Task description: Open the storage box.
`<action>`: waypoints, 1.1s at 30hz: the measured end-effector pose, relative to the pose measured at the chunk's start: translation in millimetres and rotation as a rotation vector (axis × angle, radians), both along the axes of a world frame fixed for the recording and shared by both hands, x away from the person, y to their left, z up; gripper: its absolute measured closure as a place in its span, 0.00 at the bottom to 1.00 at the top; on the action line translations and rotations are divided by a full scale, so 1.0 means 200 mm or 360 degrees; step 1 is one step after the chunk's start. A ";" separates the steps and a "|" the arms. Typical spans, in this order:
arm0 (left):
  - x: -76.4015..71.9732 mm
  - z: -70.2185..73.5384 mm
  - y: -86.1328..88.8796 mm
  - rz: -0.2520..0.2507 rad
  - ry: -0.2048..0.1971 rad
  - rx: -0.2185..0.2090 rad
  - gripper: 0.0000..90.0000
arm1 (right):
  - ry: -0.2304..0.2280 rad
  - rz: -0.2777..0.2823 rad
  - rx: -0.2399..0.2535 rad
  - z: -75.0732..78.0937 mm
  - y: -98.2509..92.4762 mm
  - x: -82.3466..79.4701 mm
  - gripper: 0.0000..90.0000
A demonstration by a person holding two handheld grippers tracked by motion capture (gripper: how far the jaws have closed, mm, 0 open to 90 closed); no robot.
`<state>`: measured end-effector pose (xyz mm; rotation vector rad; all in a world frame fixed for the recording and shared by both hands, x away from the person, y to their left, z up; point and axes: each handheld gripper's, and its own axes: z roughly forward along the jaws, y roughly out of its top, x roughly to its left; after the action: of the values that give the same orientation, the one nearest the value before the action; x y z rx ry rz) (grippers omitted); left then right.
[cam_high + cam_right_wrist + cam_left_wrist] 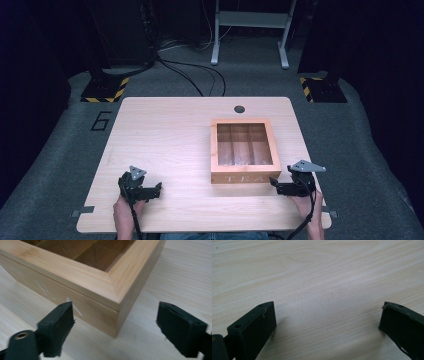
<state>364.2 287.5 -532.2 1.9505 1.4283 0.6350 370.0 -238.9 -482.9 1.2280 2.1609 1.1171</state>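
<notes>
While both grippers wait at the near edge of the table, the tea box stands closed and untouched.

Nearest to the person, the left gripper (159, 189) rests low over bare wood of the table (165, 135), its jaws spread wide and holding nothing. On the other side the right gripper (275, 184) is also wide open and empty, and it points at the near right corner of the tea box (243, 150), very near it but not touching. A little farther, the box sits right of the table's middle, its lid with a clear window down, and three compartments are visible through it. Behind the table is grey floor with cables. I judge this is the approach step; the next move needs the right gripper to take the lid's front edge, perhaps while the left one steadies the box.
</notes>
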 end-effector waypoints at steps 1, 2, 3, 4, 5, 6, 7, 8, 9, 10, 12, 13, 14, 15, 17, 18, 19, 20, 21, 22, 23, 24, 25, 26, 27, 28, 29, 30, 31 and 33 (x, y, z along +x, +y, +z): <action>0.00 0.00 0.00 0.0001 0.0001 -0.0005 0.00 | -0.0002 0.0005 0.0010 0.01 0.01 0.00 0.17; 0.00 0.00 0.00 0.0001 0.0001 -0.0005 0.00 | -0.0006 0.0001 0.0016 0.01 0.01 0.01 0.21; 0.00 0.00 0.00 -0.0001 0.0001 -0.0002 0.00 | -0.0019 0.0013 0.0016 0.01 0.01 0.01 0.26; 0.00 0.00 0.00 -0.0002 0.0003 -0.0002 0.00 | -0.0016 0.0018 0.0008 0.01 0.02 0.01 0.27; 0.00 0.00 0.00 -0.0002 0.0004 -0.0003 0.00 | -0.0028 0.0017 0.0000 0.02 0.02 0.01 0.30; 0.00 0.00 0.00 -0.0002 0.0004 -0.0002 0.00 | -0.0029 0.0015 -0.0002 0.02 0.02 0.01 0.33; 0.00 0.00 0.00 -0.0012 0.0021 -0.0002 0.00 | -0.0026 0.0021 0.0005 0.02 0.03 0.01 0.34; 0.00 0.00 0.00 -0.0007 0.0012 -0.0007 0.00 | -0.0026 0.0024 0.0001 0.02 0.03 0.01 0.36; 0.00 0.00 0.00 -0.0007 0.0014 -0.0010 0.00 | -0.0023 0.0030 0.0007 0.02 0.03 0.01 0.38; 0.00 0.00 0.00 -0.0007 0.0014 -0.0010 0.00 | -0.0023 0.0030 0.0007 0.02 0.03 0.01 0.38; 0.00 0.00 0.00 -0.0007 0.0013 -0.0009 0.00 | -0.0034 0.0056 0.0008 0.02 0.03 0.01 0.43; 0.00 0.00 0.00 -0.0006 0.0014 -0.0007 0.00 | -0.0034 0.0061 0.0020 0.02 0.03 0.00 0.45; 0.00 0.00 0.00 -0.0006 0.0014 -0.0007 0.00 | -0.0034 0.0061 0.0020 0.02 0.03 0.00 0.45; 0.00 0.00 0.00 -0.0007 0.0010 -0.0010 0.00 | -0.0048 0.0049 0.0019 0.02 0.04 0.00 0.46; 0.00 0.00 0.00 -0.0006 0.0011 -0.0013 0.00 | -0.0046 0.0056 0.0007 0.02 0.03 -0.01 0.47; 0.00 0.00 0.00 -0.0006 0.0010 -0.0011 0.00 | -0.0047 0.0052 0.0007 0.02 0.03 -0.01 0.47; 0.00 0.00 0.00 -0.0006 0.0010 -0.0012 0.00 | -0.0057 0.0059 -0.0003 0.02 0.03 -0.01 0.48; 0.00 0.00 0.00 -0.0007 0.0011 -0.0012 0.00 | -0.0056 0.0053 -0.0004 0.02 0.03 -0.01 0.49; 0.00 0.00 0.00 -0.0007 0.0012 -0.0012 0.00 | -0.0057 0.0049 -0.0004 0.03 0.03 -0.01 0.50; 0.00 0.00 0.00 -0.0006 0.0011 -0.0013 0.00 | -0.0063 0.0052 0.0001 0.03 0.03 -0.01 0.51; 0.00 0.00 0.00 -0.0005 0.0010 -0.0011 0.00 | -0.0066 0.0051 0.0000 0.03 0.03 -0.01 0.52; 0.00 0.00 0.00 -0.0007 0.0010 -0.0011 0.00 | -0.0089 0.0052 0.0005 0.03 0.03 -0.01 0.52; 0.00 0.00 0.00 -0.0007 0.0010 -0.0010 0.00 | -0.0086 0.0042 0.0012 0.03 0.03 -0.01 0.53; 0.00 0.00 0.00 -0.0007 0.0010 -0.0009 0.00 | -0.0086 0.0050 0.0005 0.03 0.03 -0.01 0.53; 0.00 0.00 0.00 -0.0008 0.0011 -0.0008 0.00 | -0.0093 0.0054 0.0009 0.04 0.03 -0.01 0.53; 0.00 0.00 0.00 -0.0008 0.0011 -0.0008 0.00 | -0.0107 0.0045 0.0017 0.04 0.03 -0.01 0.53; 0.00 0.00 0.00 -0.0008 0.0010 -0.0008 0.00 | -0.0114 0.0034 0.0023 0.04 0.03 -0.01 0.53; 0.00 0.00 0.00 -0.0008 0.0010 -0.0008 0.00 | -0.0126 0.0030 0.0031 0.04 0.03 -0.01 0.53; 0.00 0.00 0.00 -0.0008 0.0010 -0.0007 0.00 | -0.0128 0.0024 0.0036 0.05 0.04 -0.01 0.53; 0.00 0.00 0.00 -0.0006 0.0013 -0.0007 0.00 | -0.0153 0.0017 0.0040 0.06 0.04 -0.01 0.53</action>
<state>364.5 288.0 -531.9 1.9539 1.4291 0.6223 367.9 -231.3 -471.1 1.1509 2.0903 1.1861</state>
